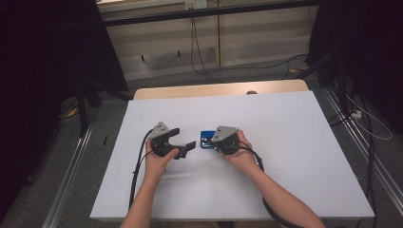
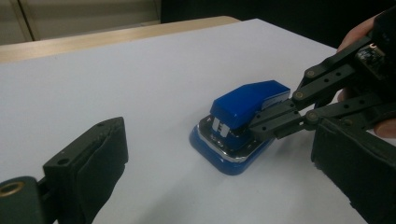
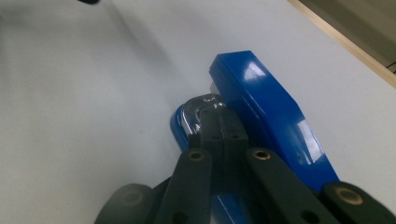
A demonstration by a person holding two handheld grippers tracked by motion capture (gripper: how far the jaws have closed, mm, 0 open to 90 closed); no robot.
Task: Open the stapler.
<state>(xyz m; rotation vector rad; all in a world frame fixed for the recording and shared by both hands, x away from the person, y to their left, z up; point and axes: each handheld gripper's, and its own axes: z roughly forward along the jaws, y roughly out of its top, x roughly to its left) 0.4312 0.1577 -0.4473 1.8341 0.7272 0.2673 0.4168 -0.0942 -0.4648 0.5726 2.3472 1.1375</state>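
A blue stapler [image 1: 205,135] lies near the middle of the white table [image 1: 294,142]. Its blue top [image 2: 247,100] is lifted off the shiny metal part [image 2: 219,137] above the base. My right gripper [image 1: 209,140] reaches in from the right, jaws shut together. Its tips [image 3: 219,126] rest on that metal part beside the blue top [image 3: 271,112]. Whether they pinch anything I cannot tell. My left gripper [image 1: 183,138] is held just left of the stapler, wide open, its two black fingers [image 2: 91,163] empty and apart from the stapler.
A wooden strip [image 1: 214,89] runs along the table's far edge. Beyond it, cables [image 1: 199,57] trail over the grey floor in front of a pale wall. Dark stands [image 1: 85,99] flank the table, and a cable with a white plug [image 1: 356,114] lies on the right.
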